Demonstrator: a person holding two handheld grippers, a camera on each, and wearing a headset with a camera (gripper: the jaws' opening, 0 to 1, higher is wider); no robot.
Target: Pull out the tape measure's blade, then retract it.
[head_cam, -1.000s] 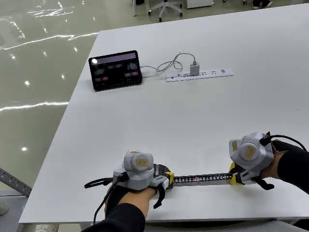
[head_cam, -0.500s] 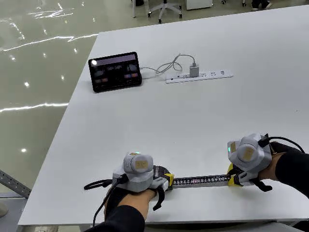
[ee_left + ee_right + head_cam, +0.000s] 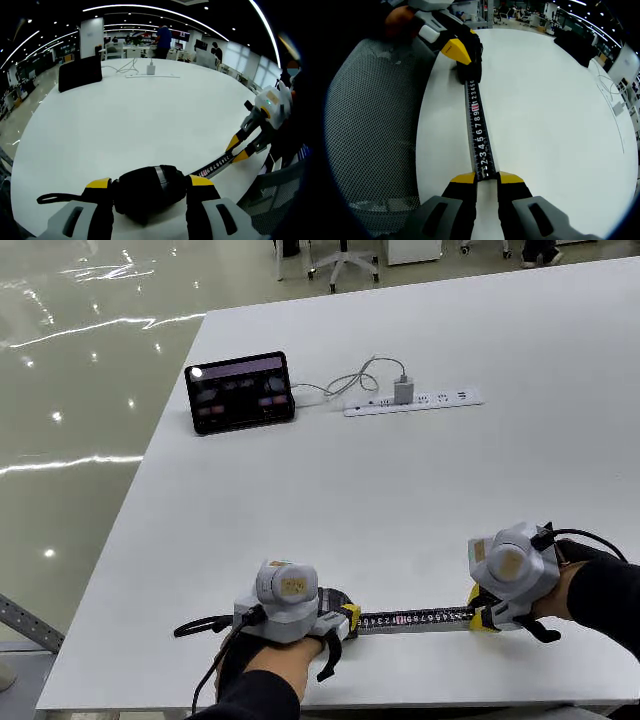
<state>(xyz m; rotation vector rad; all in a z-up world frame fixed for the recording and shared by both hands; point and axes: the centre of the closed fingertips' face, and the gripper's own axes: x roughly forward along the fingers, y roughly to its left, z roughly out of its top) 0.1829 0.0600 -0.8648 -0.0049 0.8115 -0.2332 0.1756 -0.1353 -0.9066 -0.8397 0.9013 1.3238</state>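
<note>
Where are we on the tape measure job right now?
Pull-out looks done: the blade is stretched out between the grippers. In hand: left gripper clamps the tape measure case, right gripper pinches the blade's end. Left: retracting it into the case.

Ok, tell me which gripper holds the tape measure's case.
The left gripper: its jaws clamp the black case, while the right gripper pinches the end of the pulled-out blade.

In the head view the left hand-held gripper [image 3: 344, 616] covers most of the tape measure's case [image 3: 331, 598]. The blade [image 3: 479, 130] has its hook end hidden where it is pinched between the jaws of the right hand-held gripper [image 3: 487, 178]. The tablet [image 3: 240, 390] shows screen icons too small to read. The table [image 3: 400, 490] is cut off at the head view's right edge.
</note>
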